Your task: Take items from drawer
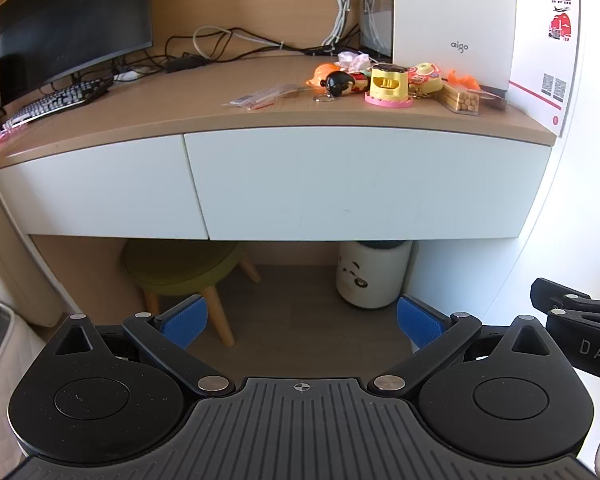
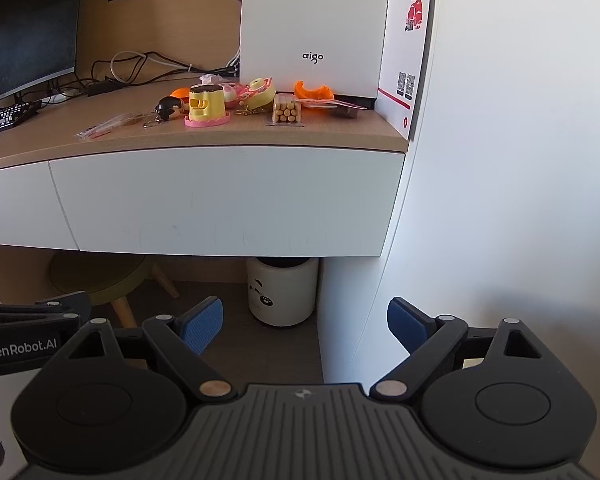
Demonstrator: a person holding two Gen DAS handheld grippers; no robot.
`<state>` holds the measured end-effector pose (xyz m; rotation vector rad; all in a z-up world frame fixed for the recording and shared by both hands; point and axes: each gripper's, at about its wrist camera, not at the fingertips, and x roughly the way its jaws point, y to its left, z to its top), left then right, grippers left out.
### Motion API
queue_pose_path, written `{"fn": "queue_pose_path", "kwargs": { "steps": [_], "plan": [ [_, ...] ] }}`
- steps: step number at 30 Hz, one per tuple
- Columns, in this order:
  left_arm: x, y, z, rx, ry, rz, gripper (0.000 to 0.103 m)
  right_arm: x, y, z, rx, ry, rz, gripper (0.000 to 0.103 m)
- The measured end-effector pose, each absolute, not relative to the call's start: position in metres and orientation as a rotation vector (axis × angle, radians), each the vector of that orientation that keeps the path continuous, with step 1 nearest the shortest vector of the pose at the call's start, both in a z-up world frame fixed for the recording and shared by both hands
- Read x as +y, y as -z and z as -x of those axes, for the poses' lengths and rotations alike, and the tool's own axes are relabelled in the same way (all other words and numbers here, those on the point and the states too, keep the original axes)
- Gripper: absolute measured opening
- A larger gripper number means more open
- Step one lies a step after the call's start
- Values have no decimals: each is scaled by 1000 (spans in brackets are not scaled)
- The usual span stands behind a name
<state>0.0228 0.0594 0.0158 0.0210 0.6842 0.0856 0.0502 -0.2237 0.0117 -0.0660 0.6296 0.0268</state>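
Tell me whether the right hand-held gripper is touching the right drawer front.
Apart. The right wrist view shows the right hand-held gripper open and empty, with bare floor and a bin between its blue pads and the closed white drawer front.

Your left gripper (image 1: 302,320) hangs with its blue pads wide apart and empty, facing the closed white drawer (image 1: 360,184). Above it, small toys cluster around a yellow toy (image 1: 388,82) on the desk (image 1: 180,100).

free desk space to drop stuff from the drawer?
Bare wood between the keyboard and the flat clear packet, and along the front edge above the right drawer. Crowded at the toy pile by the white box.
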Motion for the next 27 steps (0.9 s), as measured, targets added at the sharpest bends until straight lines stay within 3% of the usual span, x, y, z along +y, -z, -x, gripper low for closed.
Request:
{"fn": "queue_pose_path", "kwargs": {
  "steps": [27],
  "plan": [
    [57, -15, -23, 690, -82, -24, 103, -223, -10, -49, 636, -22, 54, 91]
  ]
}}
